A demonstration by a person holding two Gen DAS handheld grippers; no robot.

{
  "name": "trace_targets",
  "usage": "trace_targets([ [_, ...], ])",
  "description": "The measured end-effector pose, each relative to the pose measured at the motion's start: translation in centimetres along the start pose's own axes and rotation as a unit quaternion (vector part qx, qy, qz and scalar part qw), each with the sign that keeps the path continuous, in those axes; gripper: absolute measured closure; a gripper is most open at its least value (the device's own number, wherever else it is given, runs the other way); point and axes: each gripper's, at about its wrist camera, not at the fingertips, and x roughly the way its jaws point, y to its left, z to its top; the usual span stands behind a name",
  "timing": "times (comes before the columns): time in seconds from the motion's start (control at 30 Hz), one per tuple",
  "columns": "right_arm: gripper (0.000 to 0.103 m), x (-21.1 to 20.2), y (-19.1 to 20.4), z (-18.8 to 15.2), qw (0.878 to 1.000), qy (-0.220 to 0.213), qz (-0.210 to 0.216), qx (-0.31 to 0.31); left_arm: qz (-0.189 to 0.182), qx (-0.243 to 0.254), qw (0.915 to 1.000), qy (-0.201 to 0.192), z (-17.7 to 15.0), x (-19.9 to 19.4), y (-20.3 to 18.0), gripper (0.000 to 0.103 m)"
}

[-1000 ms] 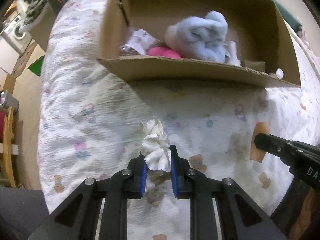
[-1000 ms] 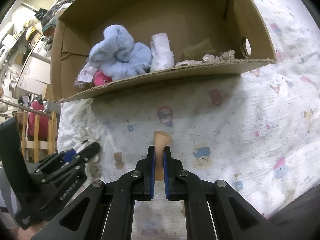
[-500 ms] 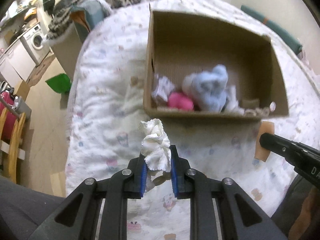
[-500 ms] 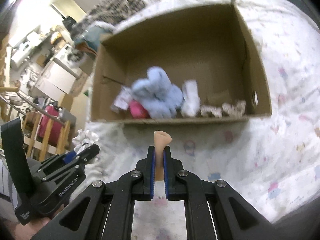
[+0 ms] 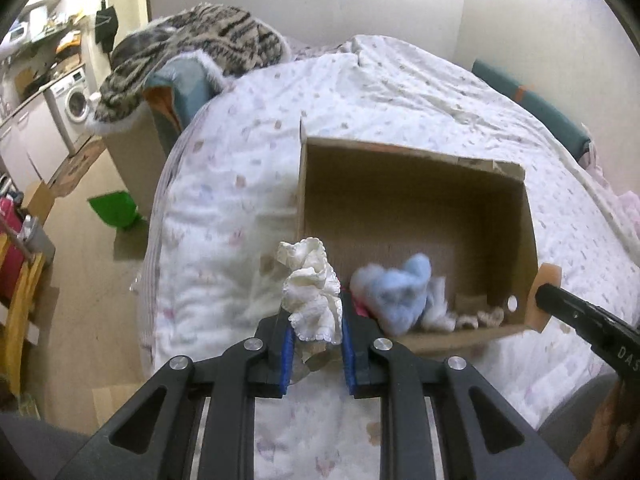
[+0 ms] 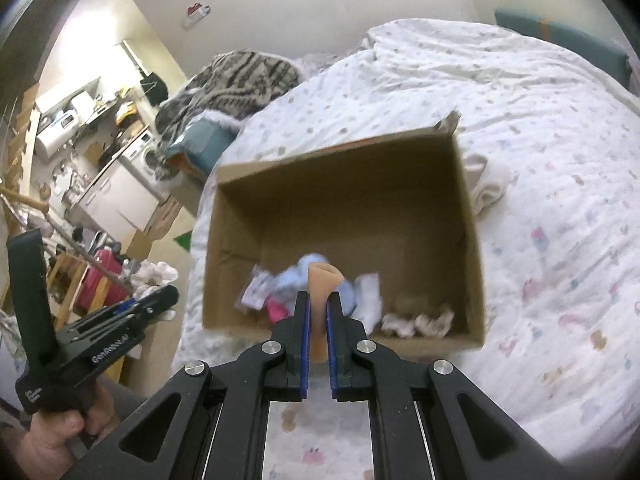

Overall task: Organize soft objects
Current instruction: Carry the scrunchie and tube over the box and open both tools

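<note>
My left claw [image 5: 315, 338] is clamped on a frilly white cloth [image 5: 310, 294], my right claw [image 6: 316, 322] pinched tight on a tan pad [image 6: 322, 280]. Ahead, the cardboard box [image 6: 466, 216] holds a blue plush [image 5: 396, 292]. Let go too soon and both land on the bedspread [image 6: 540, 140].

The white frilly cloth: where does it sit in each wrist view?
Left wrist: white frilly cloth at centre, clamped in the left gripper.
Right wrist: only a white bunch at left, above that gripper's tip.
Shared landmark: cardboard box on the bed.
</note>
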Motion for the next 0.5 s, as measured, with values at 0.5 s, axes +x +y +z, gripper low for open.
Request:
trace_targets([
  [0.5, 0.094, 4.1, -5.7, 0.2, 0.997, 0.027, -0.024, 0.064, -0.045, 0.016, 0.9985, 0.026, 0.0, 6.5, -0.8, 0.085],
])
